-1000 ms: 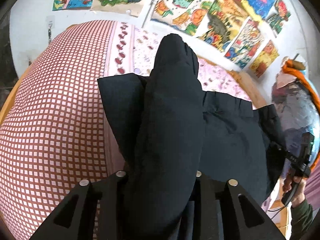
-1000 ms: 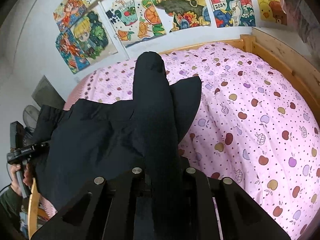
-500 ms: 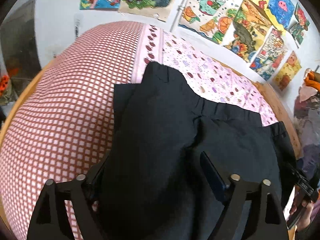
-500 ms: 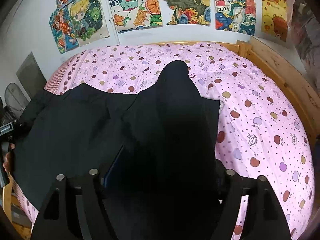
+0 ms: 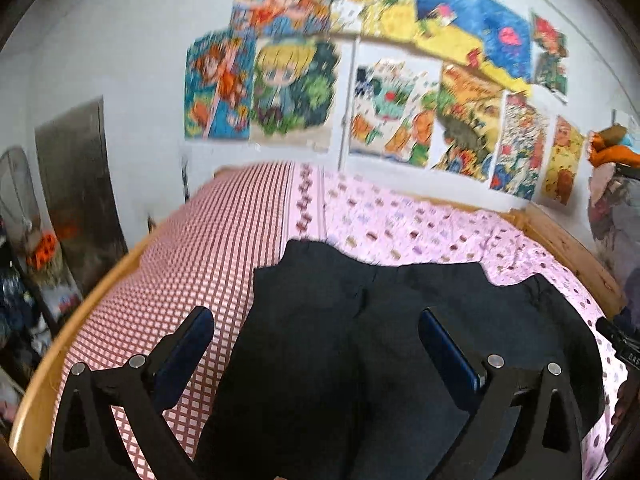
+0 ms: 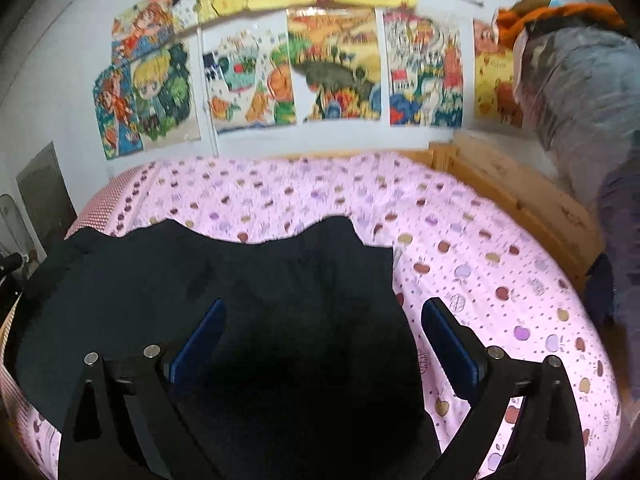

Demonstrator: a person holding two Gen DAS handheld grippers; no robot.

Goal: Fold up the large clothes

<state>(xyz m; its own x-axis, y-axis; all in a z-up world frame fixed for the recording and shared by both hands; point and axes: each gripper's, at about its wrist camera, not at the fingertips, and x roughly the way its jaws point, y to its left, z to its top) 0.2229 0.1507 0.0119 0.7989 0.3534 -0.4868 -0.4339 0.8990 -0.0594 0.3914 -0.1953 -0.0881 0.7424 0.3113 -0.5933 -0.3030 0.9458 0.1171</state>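
A large black garment [image 5: 304, 288] lies spread on the bed, its far edge wavy and partly doubled over. My left gripper [image 5: 316, 314] hovers over its left part. Its jaws are opening wide, and the blue pads [image 5: 448, 344] touch no cloth. The left finger hangs over the checked sheet. In the right wrist view the same garment [image 6: 240, 280] fills the lower left. My right gripper [image 6: 326, 304] stands above its right end, jaws opening and gripping nothing, with the right finger over the pink sheet.
The bed has a red checked sheet [image 5: 200, 260] on the left and a pink apple-print sheet [image 6: 480, 264] on the right, inside a wooden frame [image 6: 520, 192]. Posters [image 6: 332, 68] cover the wall behind. A heap of clothes [image 6: 580, 80] rises at the right.
Both grippers were shut on raised folds of the black garment and have let go. The cloth has dropped flat onto the bed. Both grippers have drawn back and tilted up toward the wall.
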